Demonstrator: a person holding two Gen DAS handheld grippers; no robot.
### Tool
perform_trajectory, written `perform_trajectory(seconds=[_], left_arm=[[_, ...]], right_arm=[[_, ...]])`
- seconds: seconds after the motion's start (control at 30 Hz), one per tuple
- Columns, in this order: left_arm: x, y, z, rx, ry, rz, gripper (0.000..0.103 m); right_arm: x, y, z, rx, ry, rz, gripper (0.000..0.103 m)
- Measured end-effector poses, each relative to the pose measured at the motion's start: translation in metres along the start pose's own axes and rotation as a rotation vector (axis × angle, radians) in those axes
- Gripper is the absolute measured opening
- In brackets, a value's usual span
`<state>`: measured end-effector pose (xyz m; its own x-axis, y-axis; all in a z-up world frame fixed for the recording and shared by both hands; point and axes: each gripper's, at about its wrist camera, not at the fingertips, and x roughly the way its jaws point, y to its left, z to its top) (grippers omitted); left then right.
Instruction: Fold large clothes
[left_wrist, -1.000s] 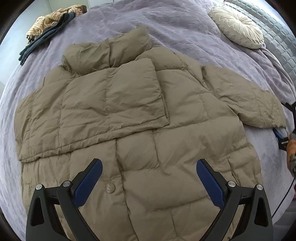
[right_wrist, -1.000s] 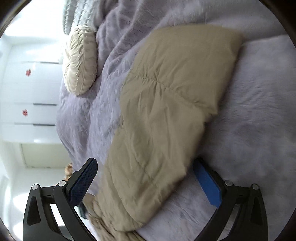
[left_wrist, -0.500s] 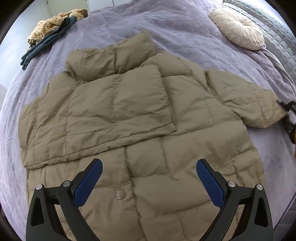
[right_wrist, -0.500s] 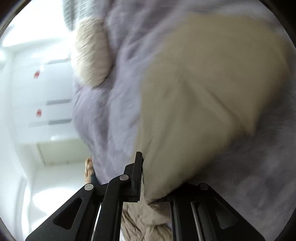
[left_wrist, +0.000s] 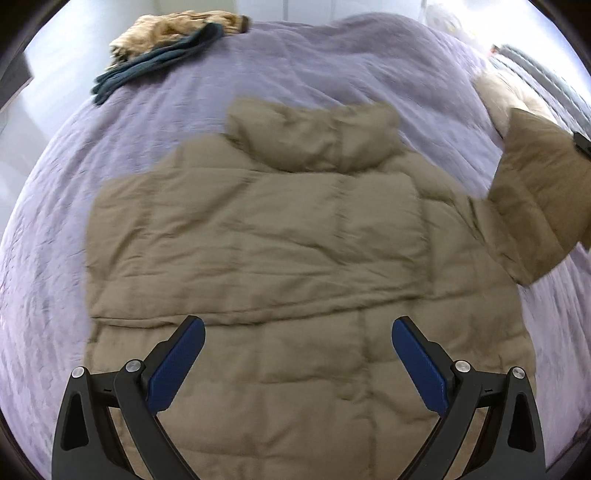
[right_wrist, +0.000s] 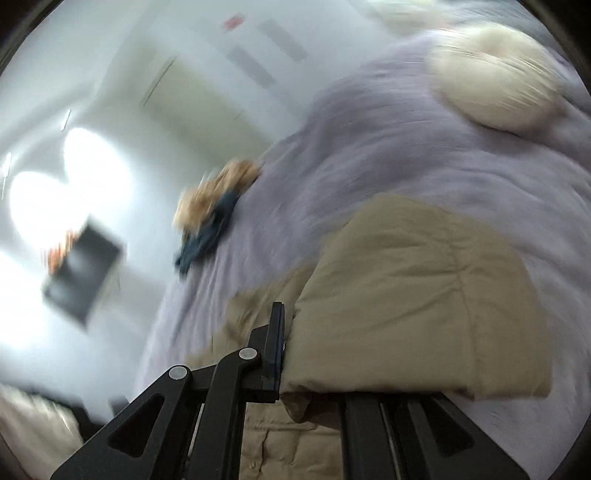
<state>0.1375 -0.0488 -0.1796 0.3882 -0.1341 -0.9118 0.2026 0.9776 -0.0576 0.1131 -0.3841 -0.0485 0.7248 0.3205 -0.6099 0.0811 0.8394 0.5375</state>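
Bed (left_wrist: 332, 74), lavender-quilted: tan puffer jacket (left_wrist: 295, 240) was laid flat; tan-and-teal clothing heap (left_wrist: 162, 44) and cream round cushion (right_wrist: 498, 96) were placed near edges.

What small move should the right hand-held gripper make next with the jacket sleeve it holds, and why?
Probably carry the sleeve inward across the jacket and lay it on the chest. The right hand-held gripper is shut on the cuff, which is lifted off the bedspread, while the other sleeve already lies folded across the front. The left hand-held gripper hovers open, holding nothing.

Right tool (right_wrist: 314, 369) far finger – hidden behind sleeve (right_wrist: 417, 317).
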Motion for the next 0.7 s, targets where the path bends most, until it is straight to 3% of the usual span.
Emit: perform_trajectory(seconds=[0.17,0.33,0.47,0.5,0.57,0.6,0.63,0.7], left_arm=[[0.002,0.035,-0.003,-0.047,-0.007,0.043,0.102],[0.006,0.063,-0.005,-0.089,-0.008,0.053,0.102],[0.011,0.081,-0.006,-0.127,-0.011,0.043,0.102],[0.011,0.083,-0.006,-0.132,-0.012,0.041,0.102],[0.013,0.086,-0.005,-0.143,-0.014,0.035,0.102],[0.014,0.087,-0.004,-0.147,-0.015,0.031,0.102],[0.014,0.087,-0.004,-0.150,-0.015,0.028,0.102],[0.017,0.087,-0.002,-0.158,-0.017,0.018,0.102]], right_arm=[[0.093,0.068,-0.057,-0.171,0.218,-0.023,0.009],[0.156,0.066,-0.110,-0.182,0.393,-0.099,0.012],[0.167,0.045,-0.124,-0.082,0.438,-0.125,0.013],[0.166,0.041,-0.125,-0.066,0.441,-0.126,0.017],[0.165,0.041,-0.124,-0.031,0.441,-0.121,0.042],[0.162,0.040,-0.122,-0.015,0.432,-0.120,0.067],[0.158,0.039,-0.122,-0.002,0.421,-0.115,0.080],[0.149,0.041,-0.113,0.050,0.402,-0.097,0.080]])
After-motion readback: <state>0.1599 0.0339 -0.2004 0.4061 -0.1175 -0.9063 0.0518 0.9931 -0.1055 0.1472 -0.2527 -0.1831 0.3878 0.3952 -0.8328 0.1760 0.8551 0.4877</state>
